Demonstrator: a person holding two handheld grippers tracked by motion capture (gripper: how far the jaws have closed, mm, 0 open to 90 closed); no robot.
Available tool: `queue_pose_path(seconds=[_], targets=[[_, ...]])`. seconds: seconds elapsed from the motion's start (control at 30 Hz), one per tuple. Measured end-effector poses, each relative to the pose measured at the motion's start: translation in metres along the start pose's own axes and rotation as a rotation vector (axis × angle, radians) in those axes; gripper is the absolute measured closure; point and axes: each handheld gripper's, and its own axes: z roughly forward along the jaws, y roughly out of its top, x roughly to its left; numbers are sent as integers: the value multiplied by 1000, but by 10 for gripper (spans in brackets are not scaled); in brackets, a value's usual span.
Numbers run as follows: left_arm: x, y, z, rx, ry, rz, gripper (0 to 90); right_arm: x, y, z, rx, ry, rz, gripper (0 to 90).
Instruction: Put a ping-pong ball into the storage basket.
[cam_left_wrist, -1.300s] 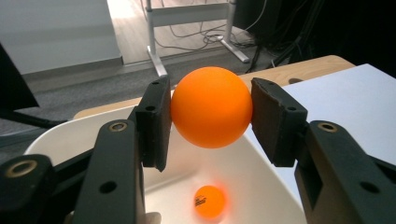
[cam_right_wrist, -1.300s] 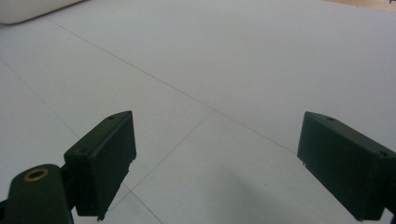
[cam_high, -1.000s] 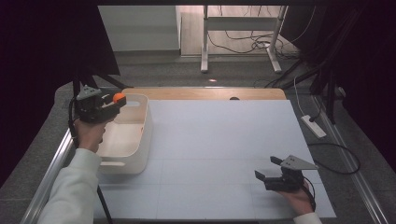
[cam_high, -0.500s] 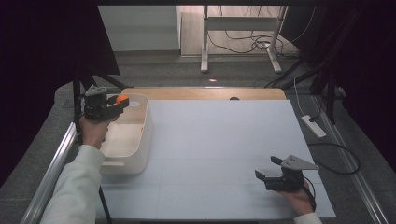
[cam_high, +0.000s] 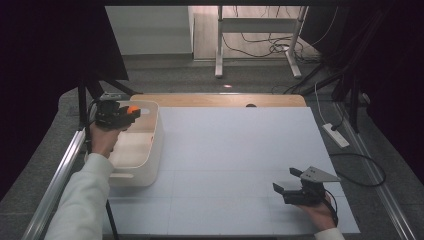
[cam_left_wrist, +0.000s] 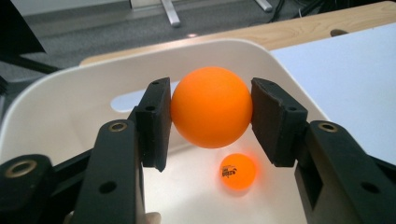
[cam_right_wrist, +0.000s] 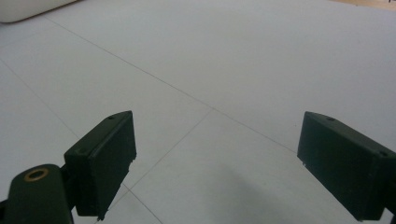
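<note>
White table (cam_high: 240, 150) holds a white tub (cam_high: 145, 160) at its left side, and the left claw (cam_left_wrist: 211, 116) hangs over that tub, clamped on an orange ball (cam_left_wrist: 211, 113). A smaller-looking orange ball (cam_left_wrist: 238, 171) lies on the tub floor below it. The right claw (cam_right_wrist: 215, 172) rests low over the bare table with its jaws wide apart.

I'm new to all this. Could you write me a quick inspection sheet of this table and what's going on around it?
Surface: white mat on a wooden table, bare in the middle.
Job's things: orange ball held over the white bin; a second orange ball lies inside.
Clutter: nothing seen.
Grippers: left gripper shut on the ball; right gripper open, resting low over the mat.
Cables: power strip and cord at the right; wires on the floor behind.
Surroundings: dark curtains, grey floor.
</note>
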Motion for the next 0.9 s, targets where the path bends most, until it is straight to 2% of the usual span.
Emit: queue_pose_path(seconds=[0.23, 0.5, 0.7, 0.77, 0.9], targets=[[-1, -3, 9, 70, -2, 13, 505, 0, 0, 0, 3, 0, -1, 111], [-3, -2, 9, 75, -11, 15, 499, 0, 0, 0, 3, 0, -1, 112], [-4, -1, 5, 48, -12, 11, 495, 0, 0, 1, 4, -1, -1, 112], [-5, -1, 3, 33, -18, 11, 459, 0, 0, 0, 3, -1, -2, 111], [-6, 0, -3, -11, -15, 4, 285, 0, 0, 0, 3, -1, -2, 112]])
